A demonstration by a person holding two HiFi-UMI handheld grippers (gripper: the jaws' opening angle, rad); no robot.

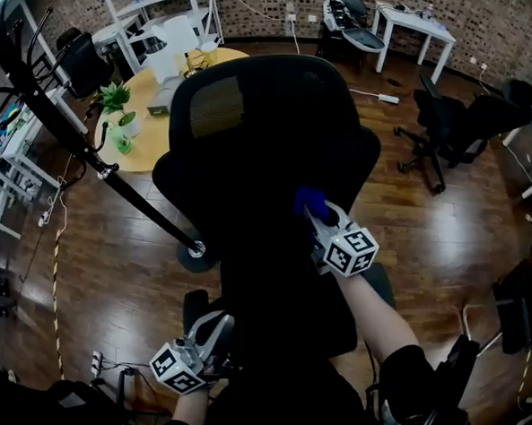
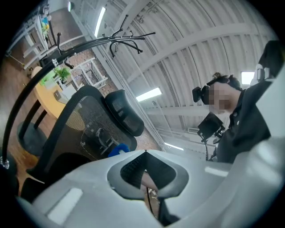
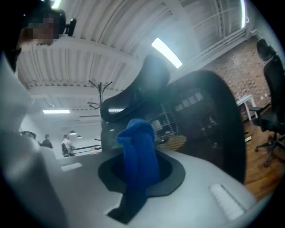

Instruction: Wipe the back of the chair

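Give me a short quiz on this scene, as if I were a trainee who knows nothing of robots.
1. Multiple choice: what does the right gripper hold?
A. a sponge
B. a blue cloth
C. a brush
2. True or false: the jaws of the left gripper stand wide apart.
3. Short answer: what colour is the round table beyond the chair?

Key
1. B. The jaws are shut on the cloth, up against the chair's back.
2. False. They are together, with nothing between them.
3. Yellow.
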